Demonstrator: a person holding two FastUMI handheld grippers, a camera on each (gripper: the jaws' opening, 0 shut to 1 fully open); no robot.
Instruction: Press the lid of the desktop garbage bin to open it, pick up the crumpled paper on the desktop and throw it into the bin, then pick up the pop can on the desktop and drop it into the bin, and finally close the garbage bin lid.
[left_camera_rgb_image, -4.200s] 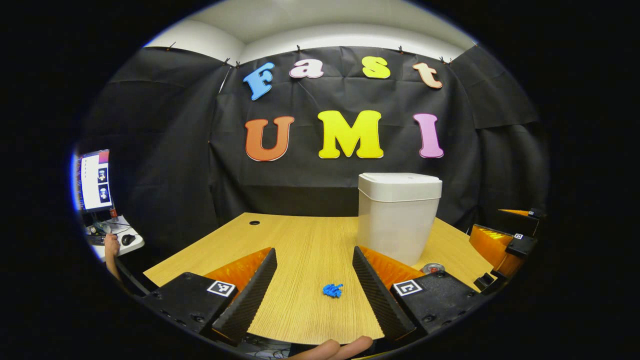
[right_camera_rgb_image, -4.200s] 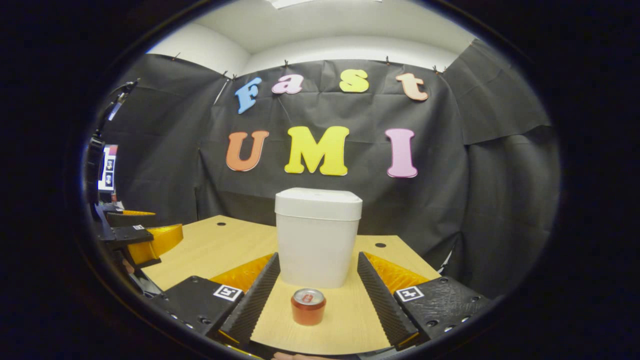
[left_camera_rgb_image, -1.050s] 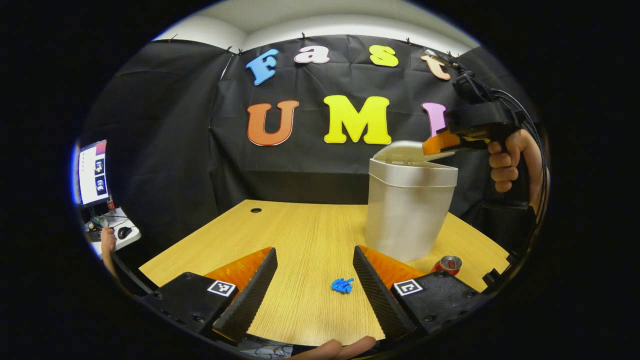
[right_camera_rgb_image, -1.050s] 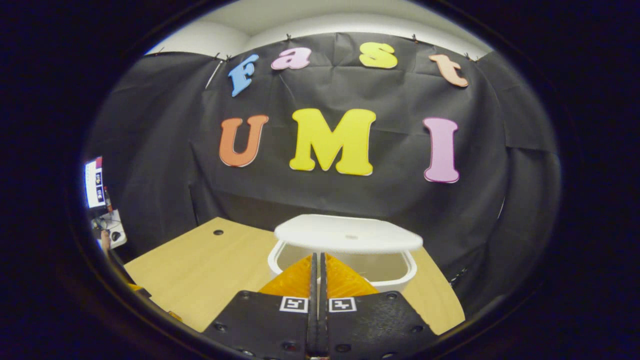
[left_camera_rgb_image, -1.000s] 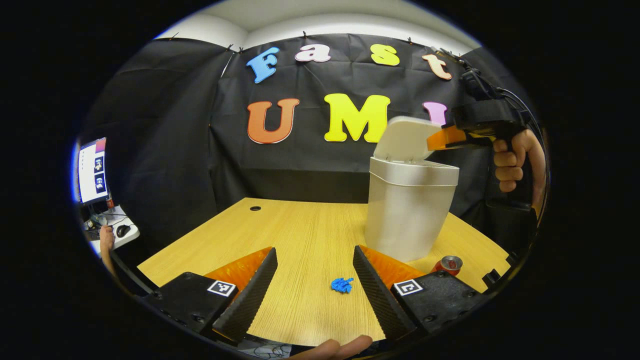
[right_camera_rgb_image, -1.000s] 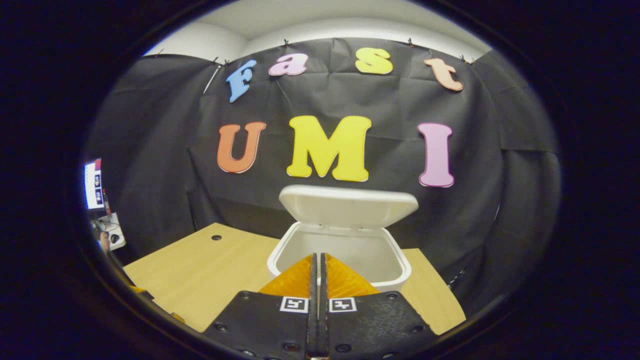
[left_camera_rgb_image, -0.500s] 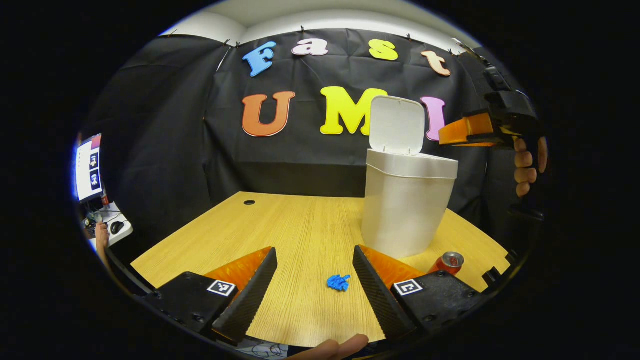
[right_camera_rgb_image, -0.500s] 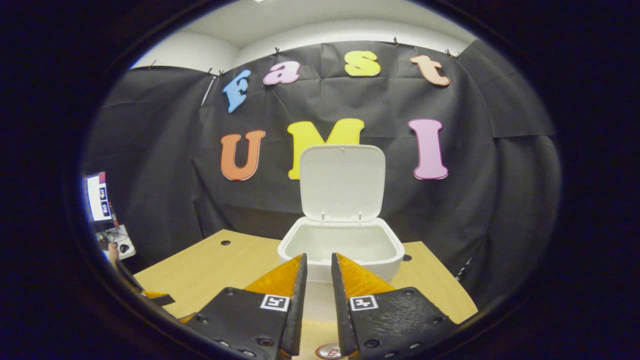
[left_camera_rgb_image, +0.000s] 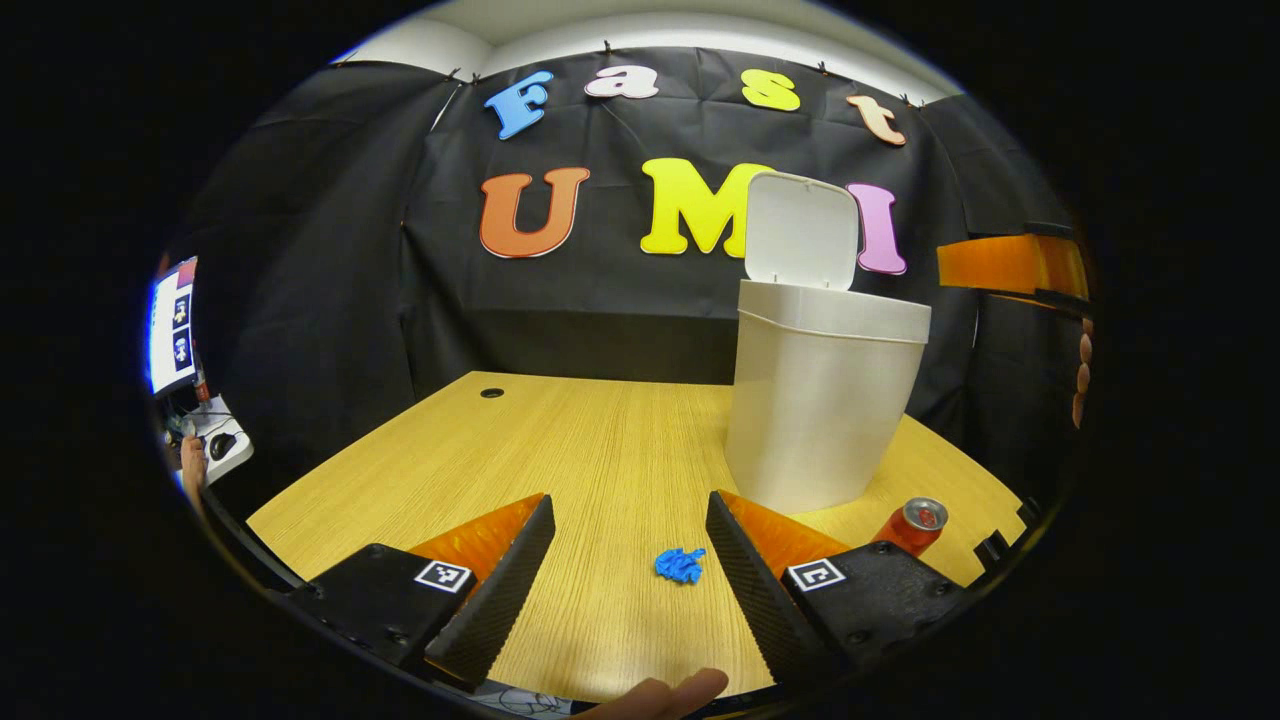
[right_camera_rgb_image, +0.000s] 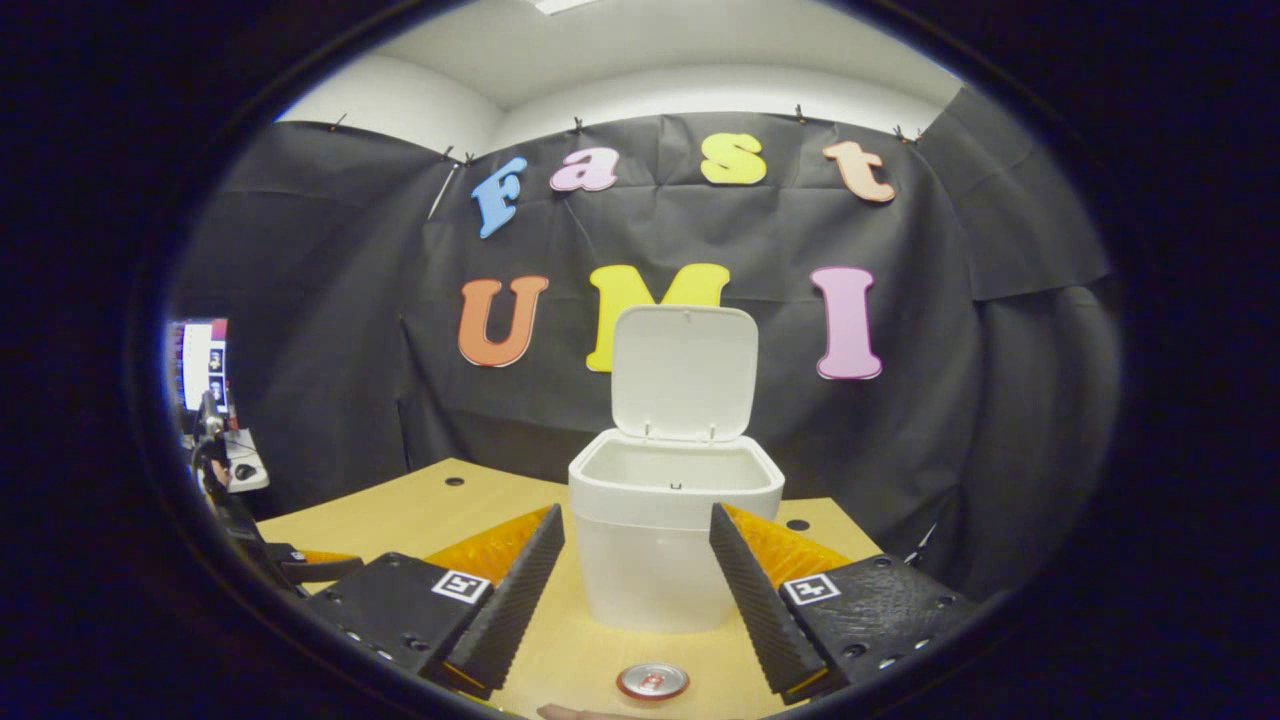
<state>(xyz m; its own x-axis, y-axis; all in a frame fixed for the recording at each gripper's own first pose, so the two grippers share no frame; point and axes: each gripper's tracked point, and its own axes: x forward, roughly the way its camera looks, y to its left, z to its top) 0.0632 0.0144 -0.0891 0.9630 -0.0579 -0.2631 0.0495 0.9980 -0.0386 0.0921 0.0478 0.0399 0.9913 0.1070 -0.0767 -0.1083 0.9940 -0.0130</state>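
The white plastic bin (right_camera_rgb_image: 672, 540) is seen on the wooden bench (left_camera_rgb_image: 560, 440) with its hinged lid (right_camera_rgb_image: 684, 372) upright, so the opening step is judged done. The paper pick-up comes next: the small blue crumpled paper (left_camera_rgb_image: 680, 565) lies on the bench between the fingers of the left tool (left_camera_rgb_image: 627, 570), which is spread wide and holds nothing. A descent and a closing are called for. The right tool (right_camera_rgb_image: 637, 590) is likewise wide open and empty, above the red pop can (right_camera_rgb_image: 652, 681) near the bin.
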